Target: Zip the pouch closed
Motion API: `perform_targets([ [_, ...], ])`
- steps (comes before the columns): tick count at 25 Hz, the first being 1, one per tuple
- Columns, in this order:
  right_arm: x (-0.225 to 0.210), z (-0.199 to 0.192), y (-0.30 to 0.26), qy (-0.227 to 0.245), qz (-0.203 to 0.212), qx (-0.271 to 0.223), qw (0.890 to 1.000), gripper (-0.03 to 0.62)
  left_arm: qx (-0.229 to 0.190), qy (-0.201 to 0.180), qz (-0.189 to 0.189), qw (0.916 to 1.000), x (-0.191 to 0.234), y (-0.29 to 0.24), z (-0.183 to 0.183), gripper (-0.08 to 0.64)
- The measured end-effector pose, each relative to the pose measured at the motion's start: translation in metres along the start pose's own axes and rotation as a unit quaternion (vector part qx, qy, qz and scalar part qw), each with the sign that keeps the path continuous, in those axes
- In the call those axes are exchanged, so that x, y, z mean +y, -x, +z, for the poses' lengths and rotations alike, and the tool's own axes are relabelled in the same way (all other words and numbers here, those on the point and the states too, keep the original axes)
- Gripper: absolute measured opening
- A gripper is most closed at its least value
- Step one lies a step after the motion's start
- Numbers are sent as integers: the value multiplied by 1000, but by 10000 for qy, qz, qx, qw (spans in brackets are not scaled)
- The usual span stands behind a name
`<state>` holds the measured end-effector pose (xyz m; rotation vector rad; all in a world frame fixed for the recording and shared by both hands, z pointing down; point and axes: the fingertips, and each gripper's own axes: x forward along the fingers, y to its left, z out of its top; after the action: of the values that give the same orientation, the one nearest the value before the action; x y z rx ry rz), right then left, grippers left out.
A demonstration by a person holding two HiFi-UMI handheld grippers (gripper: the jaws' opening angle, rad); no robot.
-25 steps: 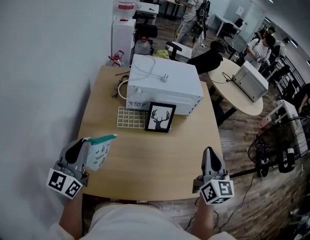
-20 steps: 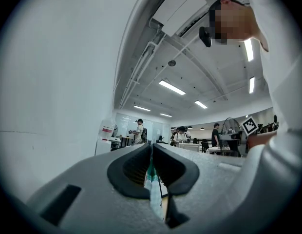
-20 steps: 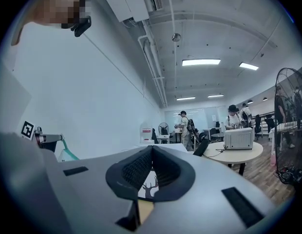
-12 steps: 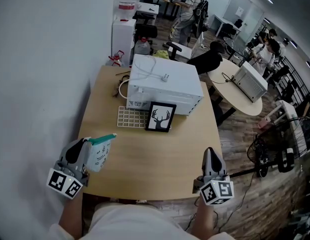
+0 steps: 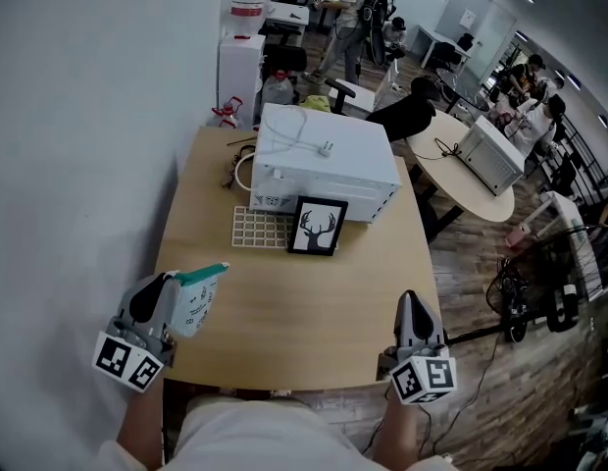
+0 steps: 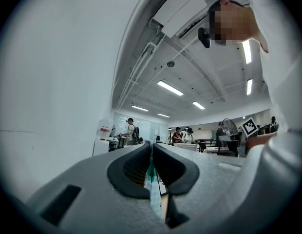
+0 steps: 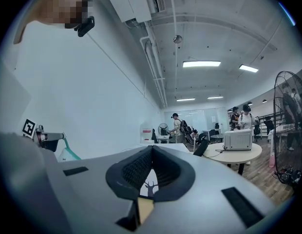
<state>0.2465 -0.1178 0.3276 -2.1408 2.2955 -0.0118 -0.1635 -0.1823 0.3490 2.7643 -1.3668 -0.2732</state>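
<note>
Gripping, left: the left gripper (image 5: 168,285) (image 6: 152,147) has its fingers clamped on the teal top edge of the pouch (image 5: 198,300) (image 6: 151,175).
Gripping, right: the right gripper (image 5: 409,300) (image 7: 152,152) has its fingers pressed together with nothing between them. It is at the near right edge of the worktop (image 5: 304,312).
Writing: there is dark print on the pouch's white face, too small to read. No brand is legible.
Pouch location: over the near left corner of the worktop, well apart from the right gripper.
Pouch axis: the teal edge runs across the head view, from the left fingers toward the worktop's middle. The white body lies on its near side.
Other items: a framed deer-head picture (image 5: 316,229) stands against a white appliance (image 5: 324,160) at the far side, with a grid tray (image 5: 259,230) just beside it.
</note>
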Motion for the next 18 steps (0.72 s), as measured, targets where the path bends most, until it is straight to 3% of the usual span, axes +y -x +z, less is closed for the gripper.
perform_targets([
  [18, 6, -1, 0, 144, -179, -13, 9997, -2, -51, -167, -173, 9997, 3, 5, 1, 25],
])
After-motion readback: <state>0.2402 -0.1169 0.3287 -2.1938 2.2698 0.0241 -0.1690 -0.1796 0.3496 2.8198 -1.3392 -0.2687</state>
